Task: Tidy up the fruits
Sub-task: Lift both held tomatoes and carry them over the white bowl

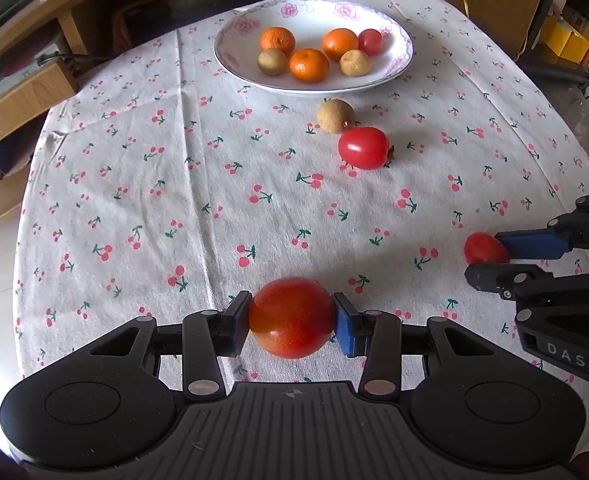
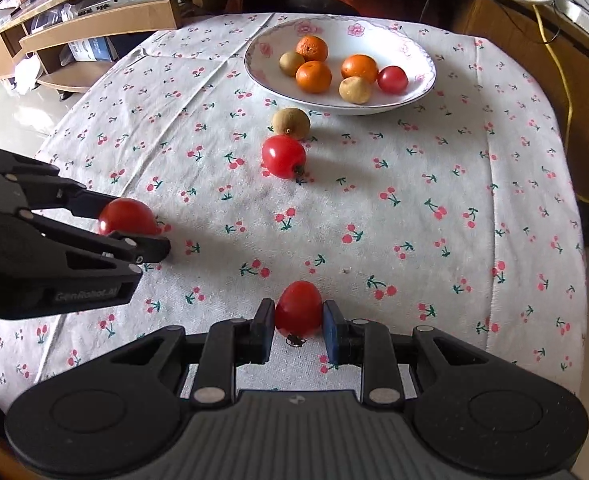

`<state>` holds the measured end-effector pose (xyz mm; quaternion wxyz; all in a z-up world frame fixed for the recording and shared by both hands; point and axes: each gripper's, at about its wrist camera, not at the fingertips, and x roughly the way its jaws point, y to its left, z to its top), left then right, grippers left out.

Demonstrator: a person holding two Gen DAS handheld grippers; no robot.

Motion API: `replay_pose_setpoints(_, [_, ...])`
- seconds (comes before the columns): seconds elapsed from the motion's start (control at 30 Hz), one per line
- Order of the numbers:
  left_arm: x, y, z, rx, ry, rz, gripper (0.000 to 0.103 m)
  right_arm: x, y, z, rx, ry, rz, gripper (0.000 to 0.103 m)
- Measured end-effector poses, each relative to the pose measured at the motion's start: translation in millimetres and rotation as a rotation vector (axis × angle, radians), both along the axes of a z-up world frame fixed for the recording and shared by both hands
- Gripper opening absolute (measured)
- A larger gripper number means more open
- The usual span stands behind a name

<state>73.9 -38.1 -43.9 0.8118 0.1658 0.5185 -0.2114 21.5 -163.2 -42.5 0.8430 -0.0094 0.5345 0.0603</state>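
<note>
My left gripper is shut on a red-orange tomato low over the cherry-print cloth, with a pad pressed on each side. My right gripper is shut on a smaller red tomato, whose stem end touches the cloth. Each gripper shows in the other's view: the right gripper at the right edge, the left gripper at the left. A white flowered plate at the far side holds three oranges, two brown longans and a small tomato. A loose longan and a loose tomato lie in front of it.
The round table is covered with a white cloth. Wooden shelves and cardboard boxes stand behind and to the sides. A yellow cable hangs past the far right edge. The cloth between grippers and plate is bare apart from the two loose fruits.
</note>
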Motion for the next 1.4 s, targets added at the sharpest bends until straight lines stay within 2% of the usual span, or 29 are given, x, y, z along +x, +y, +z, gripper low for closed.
replay_pose_setpoints(0.4, [1,0,-2,0.004,-0.005,0.009,0.062,1,3,-4,0.001,0.002,0.017,0.027])
replay_pose_setpoints(0.5, [1,3,-2,-0.003,-0.004,0.018,0.057,0,3,-4,0.003,0.0,0.016,0.027])
replay_pose_setpoints(0.57, [1,3,0,0.006,-0.012,0.021,0.051,0,3,-4,0.002,-0.001,0.019,0.027])
replay_pose_setpoints(0.93, [6,2,7,-0.01,-0.025,0.033,0.05,2,1,5,0.018,-0.027,0.009,0.027])
replay_pose_setpoints(1.4, [9,-13,26,-0.072,-0.041,0.026,0.05,-1,-15,24,0.034,-0.053,-0.142,0.027])
